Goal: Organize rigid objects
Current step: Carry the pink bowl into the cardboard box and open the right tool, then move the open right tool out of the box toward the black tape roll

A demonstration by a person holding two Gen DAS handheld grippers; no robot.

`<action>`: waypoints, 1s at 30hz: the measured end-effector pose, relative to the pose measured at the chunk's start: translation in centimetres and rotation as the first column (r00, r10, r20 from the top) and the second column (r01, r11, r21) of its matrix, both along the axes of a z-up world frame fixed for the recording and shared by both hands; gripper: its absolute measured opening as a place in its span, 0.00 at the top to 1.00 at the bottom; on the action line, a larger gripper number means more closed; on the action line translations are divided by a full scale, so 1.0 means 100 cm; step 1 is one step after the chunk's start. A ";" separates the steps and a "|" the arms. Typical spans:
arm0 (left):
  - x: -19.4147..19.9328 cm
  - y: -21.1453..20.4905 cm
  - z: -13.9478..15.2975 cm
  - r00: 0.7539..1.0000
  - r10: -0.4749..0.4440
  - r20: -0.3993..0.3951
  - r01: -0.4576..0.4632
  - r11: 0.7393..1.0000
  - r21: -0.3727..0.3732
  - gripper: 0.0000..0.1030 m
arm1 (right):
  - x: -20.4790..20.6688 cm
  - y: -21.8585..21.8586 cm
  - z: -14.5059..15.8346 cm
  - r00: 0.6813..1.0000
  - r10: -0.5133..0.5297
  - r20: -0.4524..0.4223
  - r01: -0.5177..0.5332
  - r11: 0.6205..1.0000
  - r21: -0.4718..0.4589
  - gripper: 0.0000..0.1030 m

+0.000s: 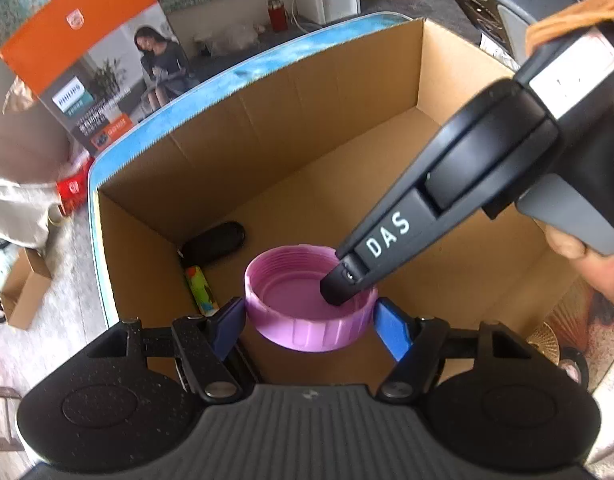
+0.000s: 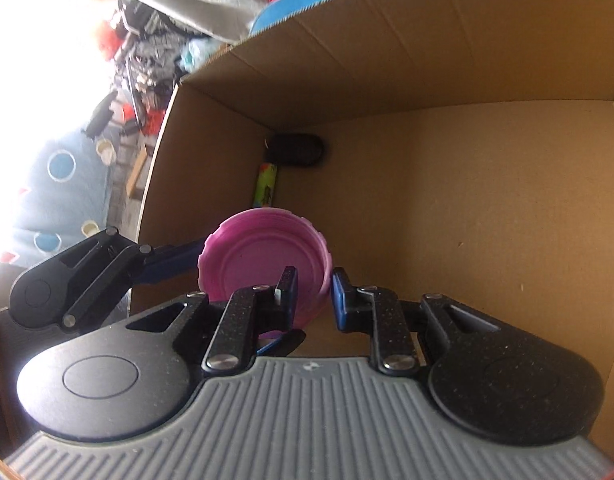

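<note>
A: Left wrist view: the left gripper (image 1: 310, 320) has its jaws clamped on the sides of the pink lid (image 1: 307, 304), which hangs open side up over the cardboard box (image 1: 347, 120).

B: And the right gripper (image 2: 314, 295)?

A: Its jaws stand narrow astride the lid's rim, one finger inside the cup. I cannot tell if they press.

B: What is already in the box?

A: A black case (image 1: 215, 242) and a small green tube (image 1: 201, 288) in the near corner.

B: So how to set it down well?

A: I'd lower it level to bare floor beside those two, free the right first, then open the left.
</note>
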State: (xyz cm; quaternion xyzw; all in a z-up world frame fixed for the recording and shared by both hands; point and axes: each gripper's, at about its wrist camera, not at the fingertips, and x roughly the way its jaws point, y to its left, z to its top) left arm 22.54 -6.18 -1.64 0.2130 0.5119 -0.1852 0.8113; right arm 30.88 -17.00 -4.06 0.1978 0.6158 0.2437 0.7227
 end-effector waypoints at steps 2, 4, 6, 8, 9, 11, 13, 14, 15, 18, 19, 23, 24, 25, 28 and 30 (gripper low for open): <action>0.003 0.004 0.001 1.000 0.003 -0.022 -0.003 1.000 -0.010 0.28 | 0.005 0.004 -0.003 1.000 0.023 -0.021 -0.023 1.000 -0.004 0.82; 0.004 0.007 0.003 0.999 0.008 -0.032 -0.009 1.000 -0.019 0.22 | 0.006 0.009 -0.006 0.998 0.041 -0.038 -0.041 0.999 -0.009 0.80; 0.005 0.009 0.005 0.999 0.013 -0.045 -0.015 0.999 -0.040 0.18 | 0.006 0.013 -0.008 0.998 0.054 -0.044 -0.055 0.998 -0.015 0.79; 0.005 0.011 0.006 0.998 0.020 -0.064 -0.023 0.998 -0.061 0.19 | 0.006 0.018 -0.010 0.997 0.064 -0.049 -0.065 0.998 -0.021 0.75; 0.005 0.012 0.007 0.997 0.021 -0.069 -0.026 0.997 -0.067 0.18 | 0.007 0.019 -0.011 0.997 0.065 -0.051 -0.067 0.998 -0.022 0.75; 0.006 0.013 0.009 0.997 0.026 -0.067 -0.031 0.997 -0.071 0.18 | 0.005 0.019 -0.011 0.997 0.061 -0.054 -0.062 0.998 -0.014 0.74; 0.005 0.012 0.013 0.998 0.029 -0.059 -0.034 0.996 -0.080 0.18 | 0.001 0.014 -0.005 0.998 0.051 -0.038 -0.051 0.999 0.003 0.72; 0.004 0.012 0.016 0.998 0.034 -0.053 -0.038 0.996 -0.086 0.18 | -0.001 0.011 0.000 0.999 0.041 -0.022 -0.040 0.999 0.019 0.71; 0.003 0.013 0.020 0.998 0.040 -0.047 -0.044 0.994 -0.096 0.18 | -0.005 0.006 0.007 1.000 0.024 -0.003 -0.024 0.999 0.039 0.68; -0.003 0.016 0.033 0.998 0.062 -0.023 -0.065 0.989 -0.132 0.17 | -0.021 -0.012 0.031 0.996 -0.033 0.079 0.026 0.996 0.088 0.57; -0.006 0.018 0.039 0.997 0.070 -0.009 -0.071 0.987 -0.145 0.17 | -0.029 -0.018 0.042 0.992 -0.055 0.118 0.044 0.995 0.095 0.54; -0.023 0.023 0.066 0.992 0.105 0.071 -0.089 0.976 -0.199 0.16 | -0.071 -0.047 0.081 0.949 -0.162 0.270 0.120 0.979 0.167 0.44; -0.028 0.024 0.073 0.990 0.109 0.094 -0.087 0.973 -0.215 0.15 | -0.085 -0.054 0.090 0.931 -0.187 0.315 0.135 0.975 0.178 0.38; -0.034 0.026 0.080 0.987 0.111 0.117 -0.082 0.969 -0.232 0.13 | -0.100 -0.060 0.098 0.909 -0.214 0.358 0.155 0.970 0.187 0.29; -0.055 0.030 0.100 0.979 0.106 0.176 -0.055 0.960 -0.273 0.09 | -0.148 -0.078 0.115 0.844 -0.280 0.458 0.202 0.956 0.213 0.20; -0.072 0.030 0.109 0.972 0.093 0.214 -0.030 0.960 -0.277 0.09 | -0.177 -0.089 0.118 0.814 -0.323 0.483 0.235 0.943 0.236 0.16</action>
